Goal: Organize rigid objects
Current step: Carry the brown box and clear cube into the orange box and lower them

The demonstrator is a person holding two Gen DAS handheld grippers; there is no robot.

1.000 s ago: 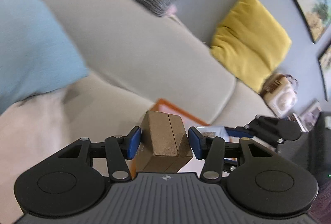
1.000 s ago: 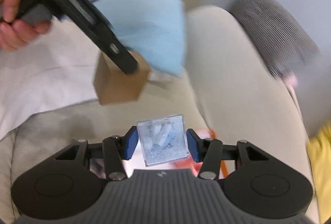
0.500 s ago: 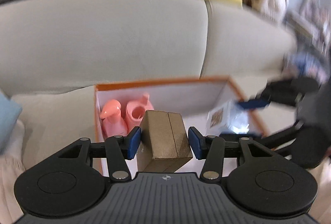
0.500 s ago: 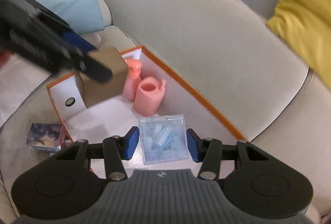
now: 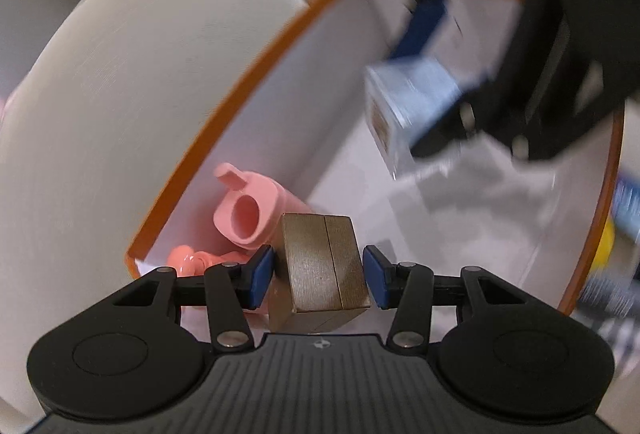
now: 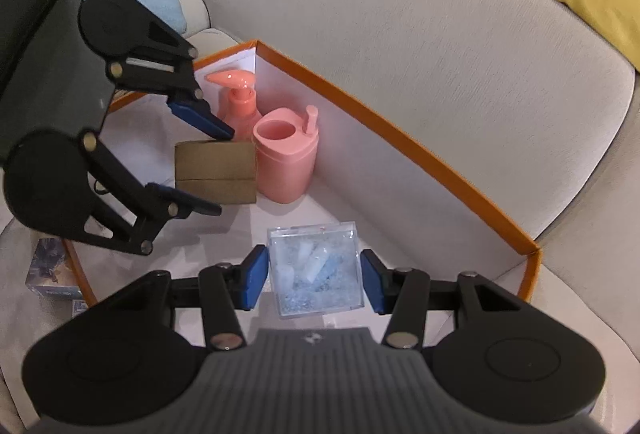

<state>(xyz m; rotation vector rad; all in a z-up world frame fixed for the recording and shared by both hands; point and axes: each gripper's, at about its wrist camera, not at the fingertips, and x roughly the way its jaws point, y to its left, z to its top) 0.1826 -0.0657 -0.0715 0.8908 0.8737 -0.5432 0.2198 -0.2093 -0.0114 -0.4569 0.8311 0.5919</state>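
Over an orange-rimmed box (image 6: 404, 137) on a beige sofa (image 6: 400, 13), the left claw (image 5: 319, 276) grips a brown cardboard box (image 5: 320, 266) beside a pink cup (image 6: 286, 161) and pump bottle (image 6: 236, 101), apparently packing it tight; the right claw (image 6: 314, 278) clamps a clear case (image 6: 316, 270) above the floor of the box, likely bound for the space alongside.

The left wrist view looks close down into the orange box (image 5: 224, 121) from its left end; the right wrist view looks from the near side, higher. Both share the pink cup (image 5: 250, 211) (image 6: 286, 163).
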